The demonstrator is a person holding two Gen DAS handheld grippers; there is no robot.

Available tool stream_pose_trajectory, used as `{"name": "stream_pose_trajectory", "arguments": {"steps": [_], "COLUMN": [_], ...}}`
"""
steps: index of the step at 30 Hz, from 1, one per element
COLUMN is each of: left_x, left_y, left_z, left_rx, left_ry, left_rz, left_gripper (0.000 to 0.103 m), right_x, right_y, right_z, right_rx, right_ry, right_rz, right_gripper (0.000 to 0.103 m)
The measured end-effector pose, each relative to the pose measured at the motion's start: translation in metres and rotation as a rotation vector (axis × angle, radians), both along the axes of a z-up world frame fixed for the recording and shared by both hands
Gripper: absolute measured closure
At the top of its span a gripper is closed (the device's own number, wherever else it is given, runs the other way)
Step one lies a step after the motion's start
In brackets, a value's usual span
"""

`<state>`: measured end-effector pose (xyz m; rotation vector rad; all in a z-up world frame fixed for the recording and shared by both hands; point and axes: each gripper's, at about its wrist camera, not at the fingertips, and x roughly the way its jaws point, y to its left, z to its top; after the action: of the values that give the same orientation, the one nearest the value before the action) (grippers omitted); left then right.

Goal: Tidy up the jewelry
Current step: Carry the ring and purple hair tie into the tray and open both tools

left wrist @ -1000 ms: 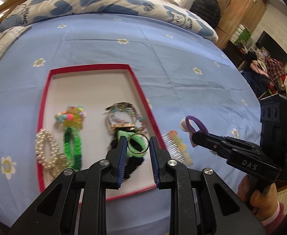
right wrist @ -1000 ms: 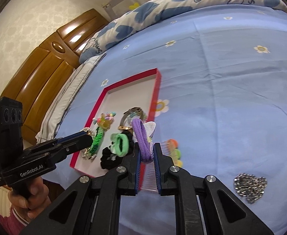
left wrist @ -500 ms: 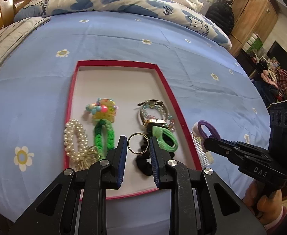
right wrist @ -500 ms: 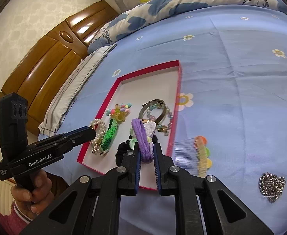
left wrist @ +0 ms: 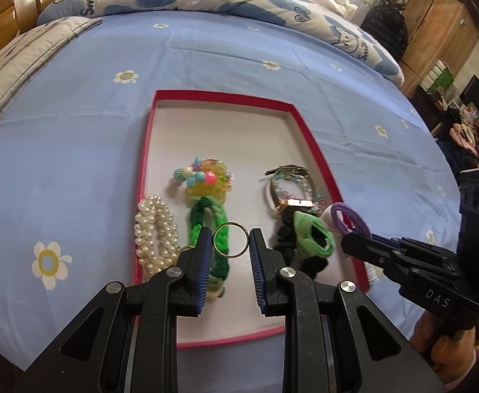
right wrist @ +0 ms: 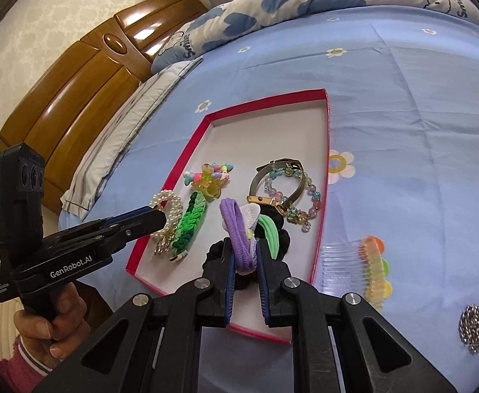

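Blue bedsheet (left wrist: 75,150) under a red-edged tray (left wrist: 308,137), half filled. Left gripper (left wrist: 231,245) clenched on a gold ring (left wrist: 231,240), upright above the bare tray floor. Right gripper (right wrist: 244,255) clamped on a purple hair tie (right wrist: 239,229), over the tray's near right corner.

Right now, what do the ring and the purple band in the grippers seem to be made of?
The ring looks like polished gold-coloured metal: thin, rigid, glinting. The purple band looks like matte elastic fabric: ribbed, bent softly between the pads. Its pale attached piece is probably cloth.
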<state>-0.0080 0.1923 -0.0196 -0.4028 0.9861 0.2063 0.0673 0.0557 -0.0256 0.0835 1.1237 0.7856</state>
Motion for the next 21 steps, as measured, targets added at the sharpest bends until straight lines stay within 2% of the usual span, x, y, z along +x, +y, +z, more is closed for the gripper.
{"name": "stream_pose_trajectory", "arguments": {"steps": [12,21], "left_x": [0.012,0.017], "left_y": [0.005,0.004], "left_z": [-0.021,-0.032], "left_rx": [0.047,0.033], "left_ry": [0.047,0.08], "left_rz": [0.011,0.009], "left_gripper": [0.082,0.082], "right_x": [0.008,0.012], "right_y": [0.014,0.013], "right_z": [-0.017,-0.023], "right_rx": [-0.047,-0.042], "right_ry": [0.01,0.021], "right_rz": [0.005,0.003], "right_gripper": [0.087,0.085]}}
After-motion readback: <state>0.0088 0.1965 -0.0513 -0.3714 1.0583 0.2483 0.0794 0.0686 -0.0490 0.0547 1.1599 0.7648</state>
